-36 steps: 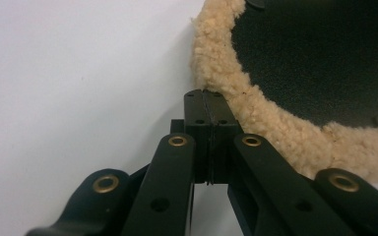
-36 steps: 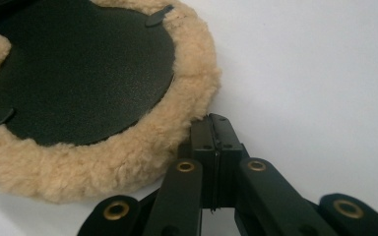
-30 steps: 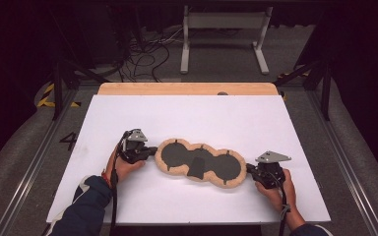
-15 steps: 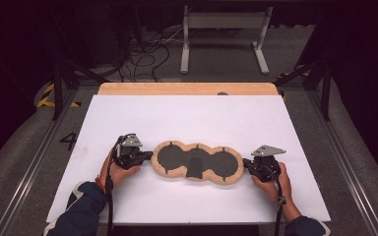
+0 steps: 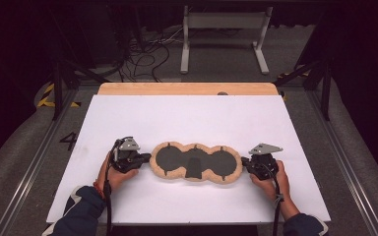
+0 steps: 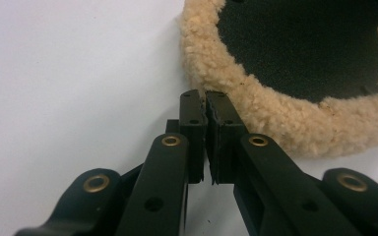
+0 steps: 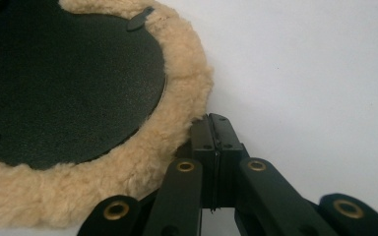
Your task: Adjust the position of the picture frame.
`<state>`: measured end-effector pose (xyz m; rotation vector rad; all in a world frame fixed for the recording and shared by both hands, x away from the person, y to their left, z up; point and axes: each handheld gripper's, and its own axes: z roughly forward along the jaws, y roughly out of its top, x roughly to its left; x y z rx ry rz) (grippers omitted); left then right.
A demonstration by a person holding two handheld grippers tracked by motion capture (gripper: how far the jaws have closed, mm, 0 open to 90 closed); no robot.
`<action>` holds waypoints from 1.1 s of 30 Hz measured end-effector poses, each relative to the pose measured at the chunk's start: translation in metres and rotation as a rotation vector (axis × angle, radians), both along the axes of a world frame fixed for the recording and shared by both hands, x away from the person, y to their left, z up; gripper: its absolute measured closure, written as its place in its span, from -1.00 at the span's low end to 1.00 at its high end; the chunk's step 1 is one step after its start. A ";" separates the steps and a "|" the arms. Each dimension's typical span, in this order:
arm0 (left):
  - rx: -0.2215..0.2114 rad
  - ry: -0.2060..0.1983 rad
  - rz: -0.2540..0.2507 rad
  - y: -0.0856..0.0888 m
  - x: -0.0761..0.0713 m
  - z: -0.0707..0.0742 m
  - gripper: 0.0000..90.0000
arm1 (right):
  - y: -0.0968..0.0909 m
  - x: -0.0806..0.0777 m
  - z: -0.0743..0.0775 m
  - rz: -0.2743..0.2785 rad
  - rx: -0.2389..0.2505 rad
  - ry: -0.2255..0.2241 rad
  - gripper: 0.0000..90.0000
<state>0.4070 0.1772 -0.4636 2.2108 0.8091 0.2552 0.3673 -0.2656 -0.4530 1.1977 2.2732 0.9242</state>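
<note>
A three-lobed pad [image 5: 195,172] with a tan fleece rim and black inner faces lies flat on the white table [image 5: 187,118], near its front. My left gripper [image 5: 145,158] is at the pad's left end. In the left gripper view its jaws are closed to a thin slit, and the left gripper [image 6: 205,96] has its tips at the fleece rim [image 6: 275,113]. My right gripper [image 5: 245,161] is at the pad's right end. There the right gripper [image 7: 212,118] has its jaws pressed together, with the fleece rim [image 7: 187,93] bulging against their left side.
A wooden strip [image 5: 187,88] runs along the table's far edge. Beyond it on the dark floor stand a white metal frame [image 5: 224,29] and loose cables [image 5: 142,54]. Metal rails [image 5: 34,162] flank the table.
The pad has turned from tilted to level across the table. Its left end came toward the person with the left gripper, and its right end moved away with the right gripper.
</note>
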 end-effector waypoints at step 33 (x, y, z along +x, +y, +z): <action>0.003 -0.072 -0.014 0.008 -0.015 0.006 0.63 | -0.009 0.000 0.004 0.023 0.019 -0.018 0.89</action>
